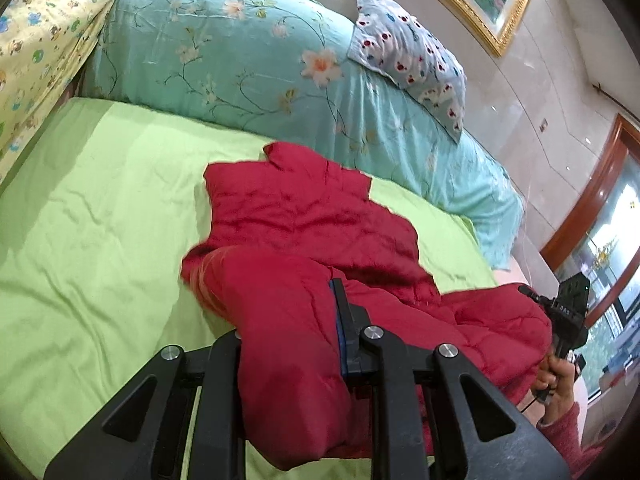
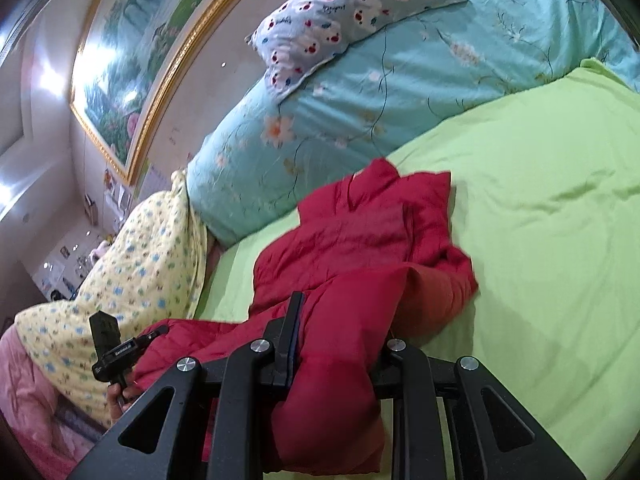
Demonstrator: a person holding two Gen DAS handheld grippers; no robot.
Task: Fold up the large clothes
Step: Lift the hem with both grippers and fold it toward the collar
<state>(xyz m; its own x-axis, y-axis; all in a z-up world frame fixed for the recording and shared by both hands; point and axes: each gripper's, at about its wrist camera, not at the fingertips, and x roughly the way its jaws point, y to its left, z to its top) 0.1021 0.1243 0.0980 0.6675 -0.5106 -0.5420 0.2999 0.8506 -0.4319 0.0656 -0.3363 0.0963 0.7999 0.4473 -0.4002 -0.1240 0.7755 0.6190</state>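
Note:
A red padded jacket [image 1: 312, 220] lies crumpled on the green bedsheet [image 1: 100, 200]. My left gripper [image 1: 288, 320] is shut on a thick fold of the jacket, which drapes over the jaws and hides the left finger. My right gripper [image 2: 340, 328] is shut on another fold of the same jacket [image 2: 360, 232], and its right finger is hidden under the cloth. The far part of the jacket lies flat near the quilt. The right gripper [image 1: 568, 312] shows at the right edge of the left wrist view. The left gripper [image 2: 112, 348] shows at the lower left of the right wrist view.
A rolled turquoise floral quilt [image 1: 248, 60] lies along the far side with a small patterned pillow [image 1: 416, 56] on it. A yellow patterned quilt [image 1: 36, 48] sits at one end. A gold-framed painting [image 2: 140, 52] hangs on the wall.

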